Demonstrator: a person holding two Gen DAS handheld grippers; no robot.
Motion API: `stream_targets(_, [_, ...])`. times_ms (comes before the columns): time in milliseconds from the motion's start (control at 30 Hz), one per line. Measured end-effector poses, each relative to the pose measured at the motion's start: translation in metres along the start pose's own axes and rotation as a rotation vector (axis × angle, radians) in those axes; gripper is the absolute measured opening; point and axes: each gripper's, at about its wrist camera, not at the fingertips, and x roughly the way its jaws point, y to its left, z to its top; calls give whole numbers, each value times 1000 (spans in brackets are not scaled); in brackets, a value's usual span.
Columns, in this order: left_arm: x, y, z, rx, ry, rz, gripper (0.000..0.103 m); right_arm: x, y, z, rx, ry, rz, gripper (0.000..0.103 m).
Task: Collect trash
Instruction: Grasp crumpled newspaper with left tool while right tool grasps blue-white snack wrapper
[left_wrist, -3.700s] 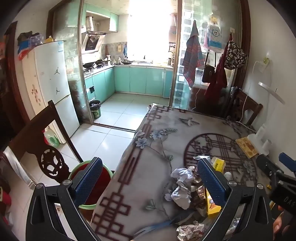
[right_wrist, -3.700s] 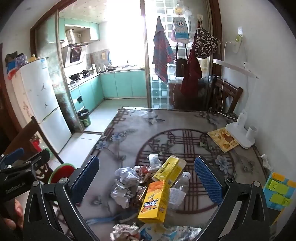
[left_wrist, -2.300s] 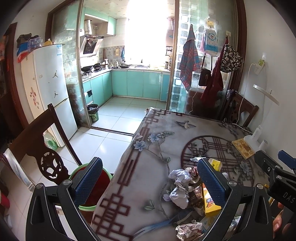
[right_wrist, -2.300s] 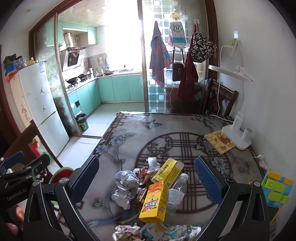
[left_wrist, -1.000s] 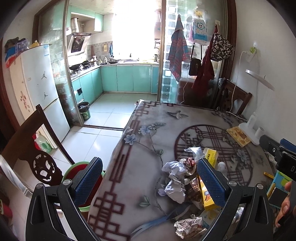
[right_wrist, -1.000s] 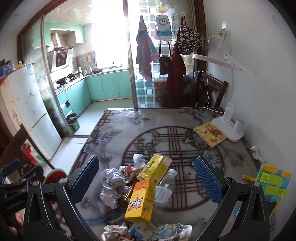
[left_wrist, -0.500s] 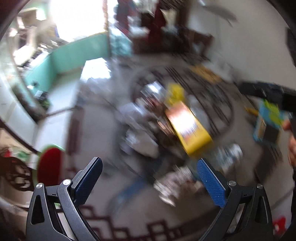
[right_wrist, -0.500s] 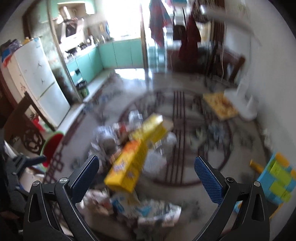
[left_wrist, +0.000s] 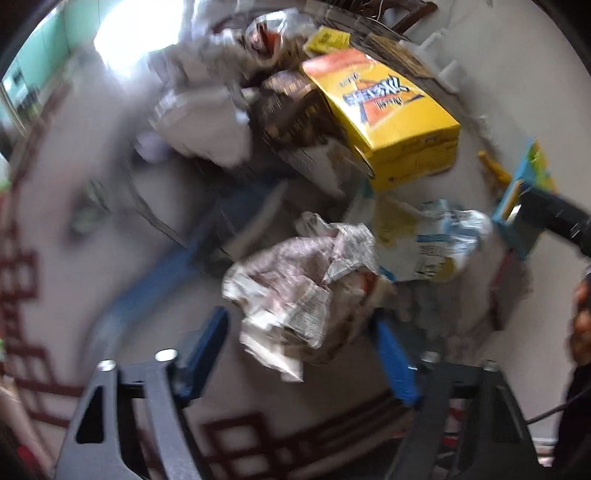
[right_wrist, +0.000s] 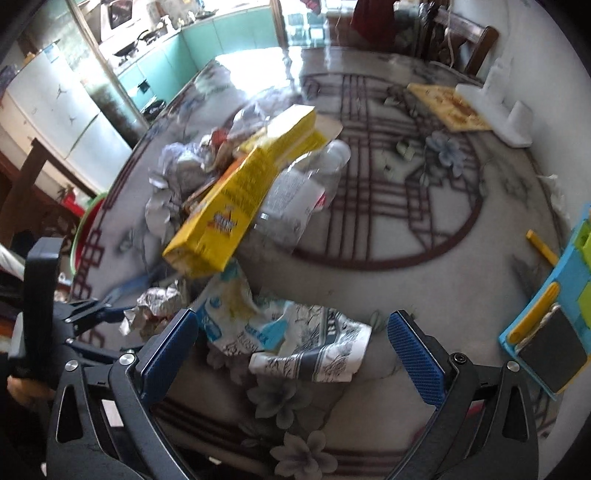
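Observation:
A trash heap lies on the patterned table. My left gripper is open, its jaws on either side of a crumpled printed paper ball, not closed on it. My right gripper is open just above a flattened blue and white wrapper. A yellow carton, also in the left wrist view, leans on a clear plastic bottle. White crumpled tissues lie behind. The left gripper also shows in the right wrist view beside the paper ball.
A green and red bin stands on the floor off the table's left edge. A blue and green toy block set and a yellow stick lie at the right. A yellow booklet and white lamp base are at the back right.
Both grippers have dropped from high above the table down to the near edge of the heap. The left now straddles the paper ball; the right is over the wrapper.

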Motion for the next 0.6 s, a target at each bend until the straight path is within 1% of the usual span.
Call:
stream_targets(33, [0, -1, -1, -1, -4, -32, 52, 5, 2, -1, -11, 18, 10, 103])
stream_targets(67, [-1, -5, -1, 11, -10, -48, 42, 9, 4, -1, -22, 28, 16, 103])
stream_targets(100, [-3, -10, -2, 30, -20, -29, 40, 14, 9, -1, -50, 48, 27, 103])
stream_targets(167, [-7, -16, -3, 57, -40, 2, 30, 25, 22, 0, -120, 90, 50, 103])
stream_targets(233, [-16, -16, -4, 46, -68, 16, 28, 37, 37, 1, -197, 141, 91, 101])
stream_targets(267, [-23, -15, -4, 39, -79, 20, 27, 42, 42, 3, -224, 158, 106, 97])
stream_targets(300, [-32, -14, -4, 29, -107, 36, 27, 47, 45, 4, -240, 169, 113, 95])
stream_targets(367, [-43, -6, -4, 13, -148, 64, 27, 62, 50, 7, -262, 210, 114, 92])
stream_targets(433, [-58, 5, -1, -8, -170, 78, 28, 71, 52, 9, -287, 228, 94, 91])
stream_targets(500, [-71, 15, -2, -39, -192, 85, 28, 77, 56, 10, -306, 254, 102, 79])
stream_targets(533, [-76, 25, -4, -51, -198, 88, 28, 79, 58, 10, -317, 264, 100, 71])
stream_targets(600, [-88, 38, -6, -77, -208, 92, 28, 83, 64, 7, -372, 275, 42, 62])
